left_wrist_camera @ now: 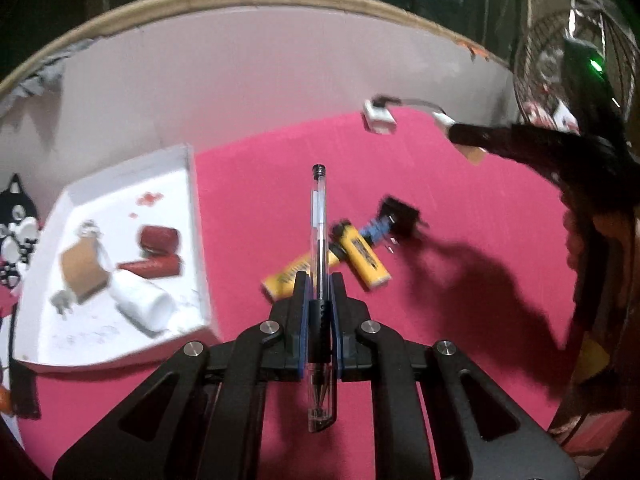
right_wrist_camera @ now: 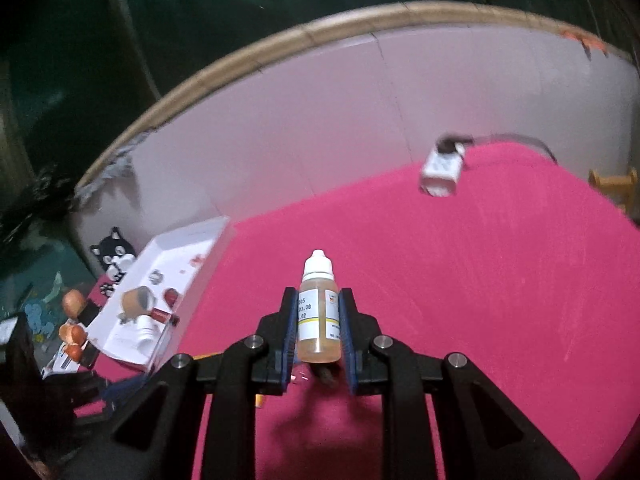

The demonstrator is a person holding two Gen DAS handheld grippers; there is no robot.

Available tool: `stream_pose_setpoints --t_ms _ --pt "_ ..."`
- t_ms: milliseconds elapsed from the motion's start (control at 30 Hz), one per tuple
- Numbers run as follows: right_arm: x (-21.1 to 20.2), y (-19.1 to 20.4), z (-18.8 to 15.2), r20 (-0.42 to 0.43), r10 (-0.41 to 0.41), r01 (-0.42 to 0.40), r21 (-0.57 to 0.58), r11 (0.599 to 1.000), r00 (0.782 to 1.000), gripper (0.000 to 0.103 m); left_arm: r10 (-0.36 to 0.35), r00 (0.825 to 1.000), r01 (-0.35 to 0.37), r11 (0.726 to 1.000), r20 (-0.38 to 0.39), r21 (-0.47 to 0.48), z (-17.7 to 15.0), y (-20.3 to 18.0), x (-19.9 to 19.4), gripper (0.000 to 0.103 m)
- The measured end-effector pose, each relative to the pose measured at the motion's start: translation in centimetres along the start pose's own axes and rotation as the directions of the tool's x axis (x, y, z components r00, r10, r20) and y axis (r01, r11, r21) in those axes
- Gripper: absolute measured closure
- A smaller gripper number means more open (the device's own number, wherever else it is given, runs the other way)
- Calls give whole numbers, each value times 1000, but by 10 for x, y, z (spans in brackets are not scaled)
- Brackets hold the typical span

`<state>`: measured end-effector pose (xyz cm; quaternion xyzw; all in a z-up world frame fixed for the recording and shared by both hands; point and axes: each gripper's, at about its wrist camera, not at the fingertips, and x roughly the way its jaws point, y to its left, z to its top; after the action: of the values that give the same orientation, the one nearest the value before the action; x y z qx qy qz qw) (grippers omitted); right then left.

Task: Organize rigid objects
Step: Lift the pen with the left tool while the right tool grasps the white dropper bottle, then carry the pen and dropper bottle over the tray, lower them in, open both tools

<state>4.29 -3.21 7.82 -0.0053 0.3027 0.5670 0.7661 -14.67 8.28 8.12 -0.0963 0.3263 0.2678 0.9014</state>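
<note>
Left gripper (left_wrist_camera: pixel 319 312): my jaws clenched on a clear pen (left_wrist_camera: pixel 319 240), held above the pink table (left_wrist_camera: pixel 460 200).
Right gripper (right_wrist_camera: pixel 319 328): jaws grasping a small dropper bottle (right_wrist_camera: pixel 319 312), upright.
White tray (left_wrist_camera: pixel 192 208), far left: holds a few items, blurred, perhaps red cases and a white tube.
Loose: two yellow lighters (left_wrist_camera: pixel 362 254), mid-table.
Handling: carry the pen leftward, clear the tray's wall, lay it flat in bare space; open room ahead, table edge far.
</note>
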Motion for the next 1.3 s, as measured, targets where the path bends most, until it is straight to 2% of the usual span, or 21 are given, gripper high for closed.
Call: stream_pose_setpoints --t_ms 200,400,700,1300 --pt "-24 28 9 81 58 -52 -78 996 995 85 111 990 -105 992 82 -76 10 33 -36 94" --pt "-28 51 15 94 144 -133 -121 984 985 85 199 976 -187 974 84 -132 9 55 -45 94" --pt "-28 94 17 82 238 -218 -204 954 968 85 240 966 -220 958 95 -184 1 69 -58 94" --pt "-26 133 11 29 318 -301 -255 919 948 85 292 950 -255 930 113 -266 -15 101 -78 94"
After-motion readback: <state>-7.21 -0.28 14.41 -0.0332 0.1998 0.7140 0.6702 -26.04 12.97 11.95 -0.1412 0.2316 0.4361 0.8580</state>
